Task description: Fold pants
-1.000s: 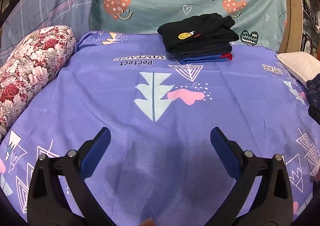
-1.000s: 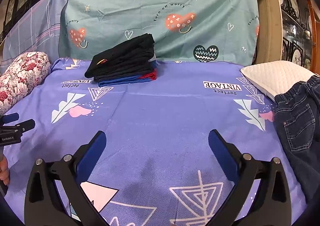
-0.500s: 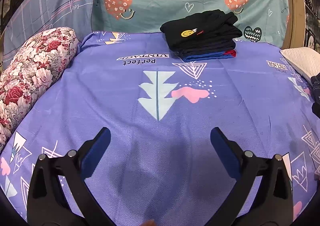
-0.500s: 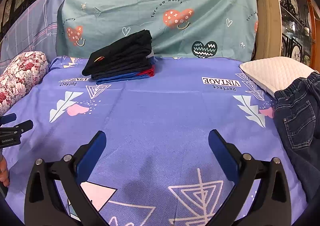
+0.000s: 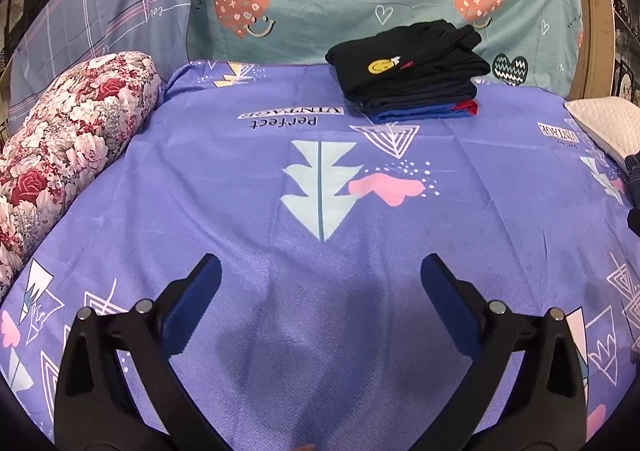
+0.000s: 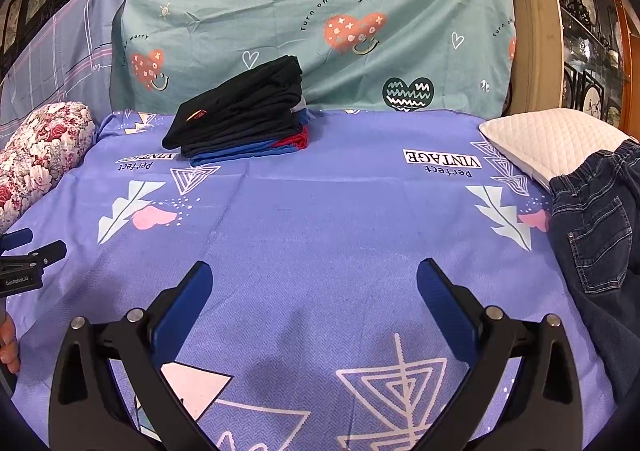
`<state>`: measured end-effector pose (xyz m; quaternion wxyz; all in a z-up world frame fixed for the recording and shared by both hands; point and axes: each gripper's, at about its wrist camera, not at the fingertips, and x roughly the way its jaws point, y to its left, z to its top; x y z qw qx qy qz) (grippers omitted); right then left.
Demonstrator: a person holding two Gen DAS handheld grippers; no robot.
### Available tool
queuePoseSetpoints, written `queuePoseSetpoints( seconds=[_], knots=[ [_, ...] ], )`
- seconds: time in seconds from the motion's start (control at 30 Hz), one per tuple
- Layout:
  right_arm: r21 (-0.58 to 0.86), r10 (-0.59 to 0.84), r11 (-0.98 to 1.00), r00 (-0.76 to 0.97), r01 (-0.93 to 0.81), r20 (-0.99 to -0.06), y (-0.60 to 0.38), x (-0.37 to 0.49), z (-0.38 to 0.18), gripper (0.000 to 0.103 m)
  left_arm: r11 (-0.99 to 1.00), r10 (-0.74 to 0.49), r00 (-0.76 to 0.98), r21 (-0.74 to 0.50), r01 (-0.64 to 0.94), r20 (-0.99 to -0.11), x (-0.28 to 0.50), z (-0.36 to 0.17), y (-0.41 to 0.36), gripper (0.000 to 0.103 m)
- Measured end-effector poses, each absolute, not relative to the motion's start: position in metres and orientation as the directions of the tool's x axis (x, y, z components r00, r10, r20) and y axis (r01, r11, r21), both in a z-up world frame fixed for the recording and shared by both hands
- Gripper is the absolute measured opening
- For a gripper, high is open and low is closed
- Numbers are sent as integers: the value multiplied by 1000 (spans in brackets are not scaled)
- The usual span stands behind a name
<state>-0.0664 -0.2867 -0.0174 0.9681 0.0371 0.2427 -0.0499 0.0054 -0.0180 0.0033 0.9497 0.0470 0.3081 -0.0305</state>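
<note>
Left hand-held gripper (image 5: 320, 271) and right hand-held gripper (image 6: 315, 277) hover spread wide, empty, above the purple sheet (image 6: 320, 211).

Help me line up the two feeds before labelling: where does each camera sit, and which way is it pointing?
Left wrist: on the left gripper, facing across the purple bedsheet to the folded clothes stack; open fingers show.
Right wrist: on the right gripper, same heading, further right; dark jeans at right, open fingers, a hand at left edge.
Shared: sheet, stack, floral bolster, white pillow.
</note>
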Motion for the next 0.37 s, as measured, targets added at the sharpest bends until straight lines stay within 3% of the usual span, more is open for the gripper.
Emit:
queuePoseSetpoints(
  seconds=[0.37],
  knots=[
    [50, -79, 992, 876, 117, -475, -288, -66, -18, 102, 997, -31, 791, 38, 68, -612, 9, 2, -10, 101]
  ],
)
